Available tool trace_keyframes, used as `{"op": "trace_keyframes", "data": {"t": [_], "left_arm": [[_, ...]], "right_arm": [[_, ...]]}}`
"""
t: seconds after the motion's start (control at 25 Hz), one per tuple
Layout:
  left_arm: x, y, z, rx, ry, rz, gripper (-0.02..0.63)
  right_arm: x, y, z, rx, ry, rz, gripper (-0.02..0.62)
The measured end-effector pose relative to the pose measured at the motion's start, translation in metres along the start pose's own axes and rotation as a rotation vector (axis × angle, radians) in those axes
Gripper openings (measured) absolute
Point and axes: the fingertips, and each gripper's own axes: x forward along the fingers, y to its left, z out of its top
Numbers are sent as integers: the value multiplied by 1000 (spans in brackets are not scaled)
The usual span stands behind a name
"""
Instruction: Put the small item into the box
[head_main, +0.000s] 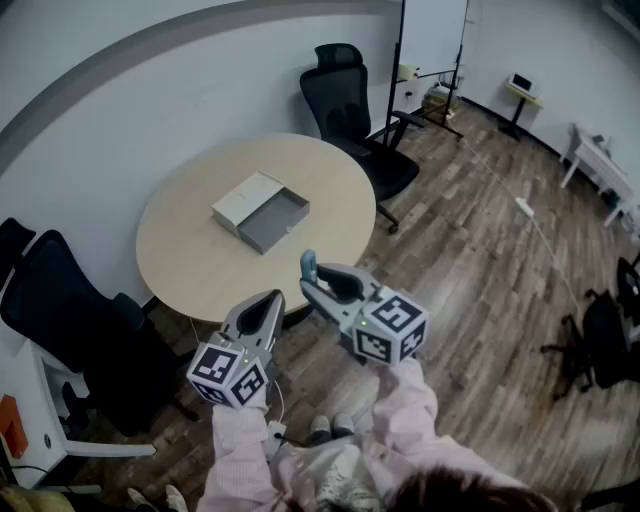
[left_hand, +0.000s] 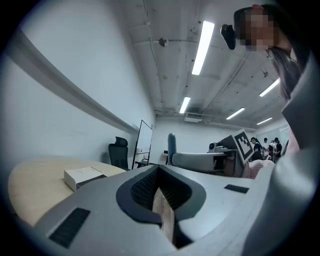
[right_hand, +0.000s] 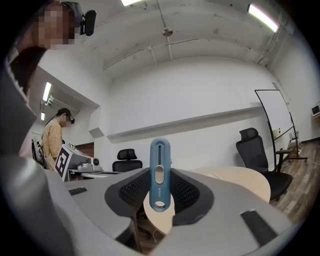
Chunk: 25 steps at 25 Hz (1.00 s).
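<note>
Right tongs (head_main: 308, 284) are clamped on the blue item (right_hand: 160, 172), which stands upright and is gripped low on its length. Left tongs (head_main: 270, 297) are pressed together, empty. The open box (head_main: 262, 210) sits on the counter (head_main: 180, 255), well apart from both. The danger, I'd say: with that low grip, a jolt or tilt could pivot the item out onto the floor, and an early release would miss the box.

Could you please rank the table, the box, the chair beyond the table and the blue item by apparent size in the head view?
1. table
2. chair
3. box
4. blue item, smallest even though it is nearest the camera
</note>
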Motion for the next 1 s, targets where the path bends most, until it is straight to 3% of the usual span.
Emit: {"op": "trace_keyframes", "data": {"t": [0.6,1.0], "left_arm": [[5,1,11,23,-16,9,6],[9,-9,0,10,-3,42,6]], "right_arm": [[1,-6,6,13,-13,13,130],[-4,-18,-16,45,36,37,130]]}}
